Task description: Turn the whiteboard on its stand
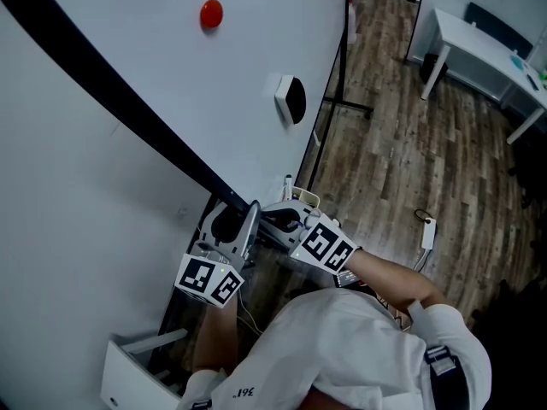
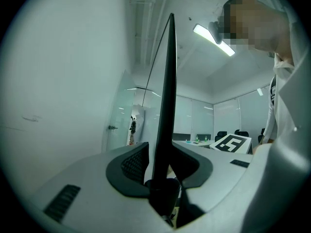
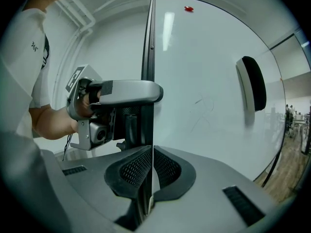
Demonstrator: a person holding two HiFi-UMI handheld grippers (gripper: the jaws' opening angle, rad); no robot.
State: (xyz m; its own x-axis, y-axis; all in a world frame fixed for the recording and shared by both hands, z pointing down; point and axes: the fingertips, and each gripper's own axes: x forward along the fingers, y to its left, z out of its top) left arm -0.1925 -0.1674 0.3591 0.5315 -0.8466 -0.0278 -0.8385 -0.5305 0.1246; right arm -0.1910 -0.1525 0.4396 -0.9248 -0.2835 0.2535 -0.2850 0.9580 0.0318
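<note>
Both jaw pairs clamp the whiteboard (image 1: 214,75) at its near dark frame (image 1: 128,112), left gripper (image 2: 163,161) just beside right gripper (image 3: 149,166). Farther up the tilted board sit an eraser (image 1: 291,99) and a red magnet (image 1: 211,13). Open wood floor (image 1: 402,161) lies right, then a white desk (image 1: 479,49).

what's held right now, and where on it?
The whiteboard, by its black-framed edge. Left gripper and right gripper both clamp that edge, side by side.
</note>
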